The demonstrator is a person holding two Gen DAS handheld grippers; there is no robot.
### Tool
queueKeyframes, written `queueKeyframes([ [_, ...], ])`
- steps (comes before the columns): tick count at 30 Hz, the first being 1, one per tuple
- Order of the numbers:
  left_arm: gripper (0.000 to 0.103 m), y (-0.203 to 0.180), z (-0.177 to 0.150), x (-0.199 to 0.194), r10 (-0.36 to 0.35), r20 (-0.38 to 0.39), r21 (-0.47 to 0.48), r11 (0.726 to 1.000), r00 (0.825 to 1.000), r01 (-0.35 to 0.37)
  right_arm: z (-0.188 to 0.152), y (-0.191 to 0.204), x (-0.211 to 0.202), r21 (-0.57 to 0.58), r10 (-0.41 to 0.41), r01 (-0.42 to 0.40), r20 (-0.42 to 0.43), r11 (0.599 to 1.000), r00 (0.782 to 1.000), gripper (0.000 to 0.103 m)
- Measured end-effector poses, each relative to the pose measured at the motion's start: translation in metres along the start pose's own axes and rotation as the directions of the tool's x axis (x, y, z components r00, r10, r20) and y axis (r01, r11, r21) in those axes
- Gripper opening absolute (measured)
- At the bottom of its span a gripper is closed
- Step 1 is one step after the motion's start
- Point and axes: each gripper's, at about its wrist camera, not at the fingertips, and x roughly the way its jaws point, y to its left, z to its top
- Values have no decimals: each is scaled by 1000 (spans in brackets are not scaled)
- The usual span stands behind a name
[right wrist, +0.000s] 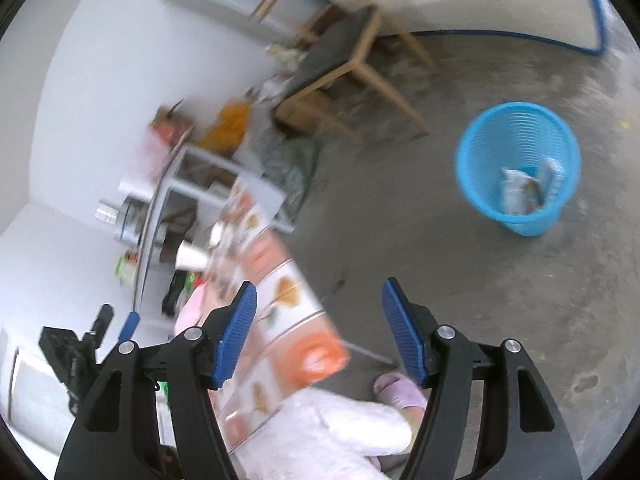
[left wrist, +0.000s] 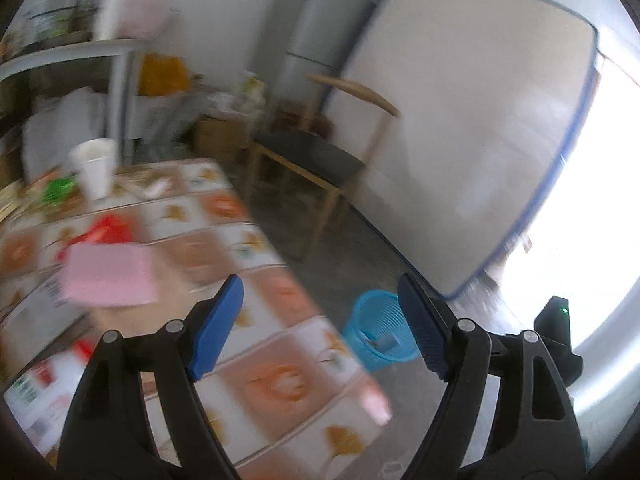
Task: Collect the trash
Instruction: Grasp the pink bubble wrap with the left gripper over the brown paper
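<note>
both grippers, left (left wrist: pixel 320 324) and right (right wrist: pixel 318 330), stand apart and empty. the bin (right wrist: pixel 520 168) sits on the floor off the table's (left wrist: pixel 280 360) corner; a cup (left wrist: pixel 94 168) waits near the far edge. reaching past the pink pack (left wrist: pixel 108 276) could topple the cup.

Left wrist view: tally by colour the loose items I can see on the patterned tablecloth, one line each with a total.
White: 1, a tall white foam cup
Pink: 1, a flat pink square pack
Red: 1, a crumpled red plastic bag
Green: 1, a blurred green wrapper
Total: 4; anything smaller is blurred.
</note>
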Motion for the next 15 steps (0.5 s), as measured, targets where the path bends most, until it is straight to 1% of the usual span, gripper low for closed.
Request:
queueKeyframes([
  [4,75,65,-5,-40,77,55,-133,989,995,-69,-9,50,35,-78,41,-48,-90,996,995,64],
  [6,75,91,-5,-49,105,62,-190,977,992,-92,-13,71,54,-102,61,-75,-141,992,988,64],
  [7,75,110,-4,-53,106,57,-236,968,993,-90,-15,80,62,-109,67,-85,-162,990,984,64],
  [8,75,124,0,-51,101,48,-269,959,994,-84,-18,91,74,-117,78,-102,-194,988,978,64],
  [10,75,156,7,-45,88,4,-346,935,996,-81,-25,114,101,-133,104,-141,-256,981,961,64],
  [11,74,165,7,-42,72,-19,-374,924,997,-74,-29,122,111,-138,108,-151,-276,979,955,64],
  [12,74,177,7,-36,44,-54,-413,909,998,-63,-31,131,121,-147,109,-158,-294,976,950,64],
  [13,74,194,10,-26,4,-87,-463,885,996,-44,-34,142,135,-171,101,-161,-315,972,944,64],
  [14,74,205,10,-21,-26,-105,-485,874,994,-28,-38,150,145,-191,87,-156,-325,969,942,64],
  [15,74,217,12,-12,-43,-138,-511,859,990,-34,-41,158,155,-213,71,-149,-335,966,940,64],
])
